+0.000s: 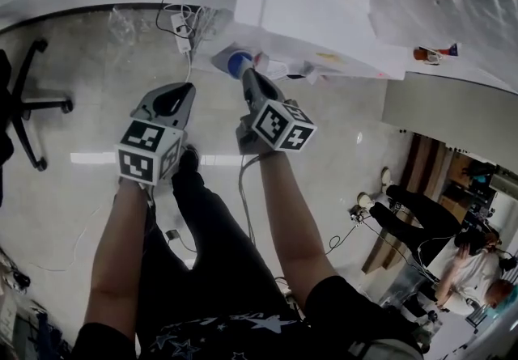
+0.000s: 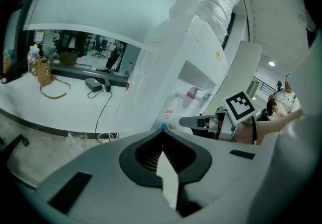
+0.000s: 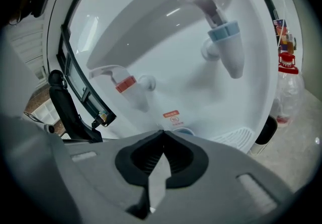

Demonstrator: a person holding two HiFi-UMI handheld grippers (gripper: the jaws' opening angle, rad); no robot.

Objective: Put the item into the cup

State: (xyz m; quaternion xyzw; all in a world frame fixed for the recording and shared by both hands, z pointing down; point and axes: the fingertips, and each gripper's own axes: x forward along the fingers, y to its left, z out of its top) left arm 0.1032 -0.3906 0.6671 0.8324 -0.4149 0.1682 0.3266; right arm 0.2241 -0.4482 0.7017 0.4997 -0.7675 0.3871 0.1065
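Only a blue rim of the cup point(image 1: 237, 64) shows, at the foot of the water dispenser point(image 3: 166, 67), and no item can be made out. The right tongs point(image 1: 248, 75) point at it from just beside; the left tongs point(image 1: 181, 91) are near. Both are pressed together and pinch nothing. Open floor point(image 1: 97, 59) lies to the left.

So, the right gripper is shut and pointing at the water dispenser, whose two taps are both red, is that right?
Not quite: there is one red tap and one blue tap, as the right gripper view shows. The right gripper is indeed shut and points at the water dispenser.
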